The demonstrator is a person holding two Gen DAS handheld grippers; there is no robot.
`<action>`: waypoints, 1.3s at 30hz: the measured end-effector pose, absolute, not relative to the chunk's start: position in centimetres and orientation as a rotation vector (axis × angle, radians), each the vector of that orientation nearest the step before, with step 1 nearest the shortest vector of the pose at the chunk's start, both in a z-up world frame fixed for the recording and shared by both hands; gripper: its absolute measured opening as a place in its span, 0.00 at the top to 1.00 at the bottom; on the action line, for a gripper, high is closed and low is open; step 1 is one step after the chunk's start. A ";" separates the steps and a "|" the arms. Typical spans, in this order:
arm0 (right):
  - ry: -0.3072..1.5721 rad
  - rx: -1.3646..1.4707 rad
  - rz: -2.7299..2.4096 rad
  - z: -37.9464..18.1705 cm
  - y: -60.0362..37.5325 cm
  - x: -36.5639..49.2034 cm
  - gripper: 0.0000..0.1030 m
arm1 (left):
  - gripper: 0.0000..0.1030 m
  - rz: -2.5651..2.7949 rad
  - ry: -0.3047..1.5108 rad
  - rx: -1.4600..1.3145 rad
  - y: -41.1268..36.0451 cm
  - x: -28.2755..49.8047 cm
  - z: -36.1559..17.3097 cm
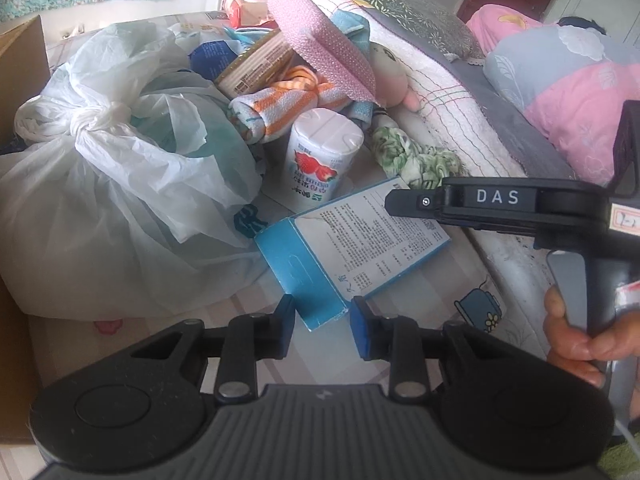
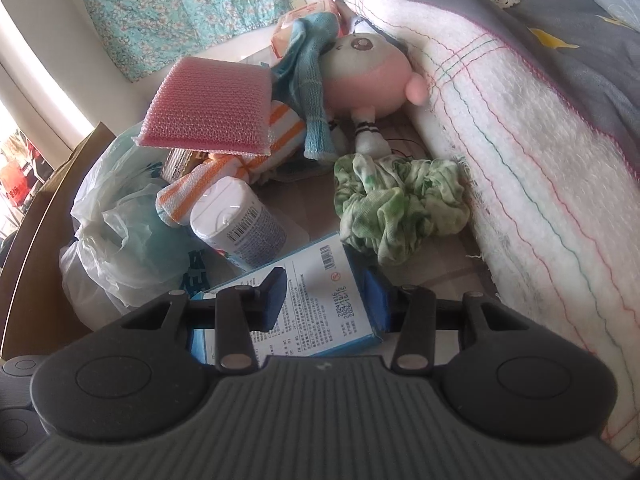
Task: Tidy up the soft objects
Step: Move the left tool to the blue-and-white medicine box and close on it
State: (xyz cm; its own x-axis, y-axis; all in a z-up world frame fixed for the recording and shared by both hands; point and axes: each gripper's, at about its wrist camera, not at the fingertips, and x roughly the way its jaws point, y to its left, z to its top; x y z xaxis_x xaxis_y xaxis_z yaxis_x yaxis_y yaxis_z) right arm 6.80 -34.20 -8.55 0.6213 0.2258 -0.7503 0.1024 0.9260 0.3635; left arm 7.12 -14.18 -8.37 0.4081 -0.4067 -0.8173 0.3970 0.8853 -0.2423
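The blue-and-white printed box [image 1: 352, 256] lies flat on the patterned sheet [image 1: 476, 276] and serves as the landmark here. The left gripper [image 1: 322, 322] has its blue pads clamped on the box's near corner, the narrow end of the carton pinched between them. The right gripper [image 2: 326, 294] straddles the box across its width, its pads [image 2: 276, 292] pressing the two long edges; in the left wrist view its black body reaches in over the box's far right corner, with a hand [image 1: 576, 336] on its handle. Just behind the box stands a white canister with a strawberry label [image 1: 320, 156], tilted. Beyond and to the right of the box lies a crumpled green-patterned cloth [image 2: 396, 204], close to but apart from it. Further back sit an orange-striped rolled towel [image 1: 280, 108], a pink sponge pad [image 2: 208, 108], a blue knitted cloth [image 2: 316, 80] and a pink plush doll [image 2: 368, 72]. Left of the box bulges a knotted white plastic bag [image 1: 104, 168], and to the right rises a folded white blanket [image 2: 520, 152].
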 end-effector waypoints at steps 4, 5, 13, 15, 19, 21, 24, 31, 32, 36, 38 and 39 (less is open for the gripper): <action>0.883 0.343 0.047 -8.0 -34.0 6.9 0.56 | 0.71 -0.592 1.077 -0.055 -14.6 6.7 -8.6; 0.878 0.338 0.047 -7.9 -34.0 6.9 0.56 | 0.71 -0.614 1.084 -0.062 -14.7 6.5 -8.6; 0.836 0.344 0.022 -7.1 -34.9 5.9 0.53 | 0.70 -0.720 1.054 -0.005 -15.2 4.2 -7.6; 0.825 0.368 0.021 -6.5 -35.4 5.1 0.51 | 0.70 -0.696 1.008 0.005 -14.4 4.1 -6.7; 0.837 0.458 0.024 -6.1 -36.6 3.2 0.47 | 0.64 -0.587 0.929 0.006 -13.6 5.6 -5.7; 0.853 0.511 0.032 -6.4 -37.1 2.5 0.46 | 0.63 -0.539 0.907 -0.006 -13.4 6.4 -5.6; 0.865 0.556 0.031 -7.0 -37.3 2.1 0.46 | 0.63 -0.520 0.910 -0.045 -13.9 7.6 -5.9; 0.904 0.665 0.057 -8.8 -37.7 2.6 0.46 | 0.63 -0.532 0.983 -0.052 -15.3 8.8 -7.7; 0.905 0.674 0.061 -9.0 -37.8 2.6 0.46 | 0.63 -0.545 0.988 -0.046 -15.5 8.5 -7.9; 0.914 0.689 0.074 -9.2 -37.7 2.6 0.46 | 0.63 -0.661 1.057 -0.082 -15.7 7.7 -7.9; 0.921 0.695 0.075 -9.5 -37.7 2.6 0.46 | 0.60 -0.679 1.050 -0.072 -15.8 7.2 -7.7; 0.921 0.698 0.072 -9.5 -37.8 2.6 0.46 | 0.56 -0.672 1.036 -0.062 -15.9 7.1 -7.5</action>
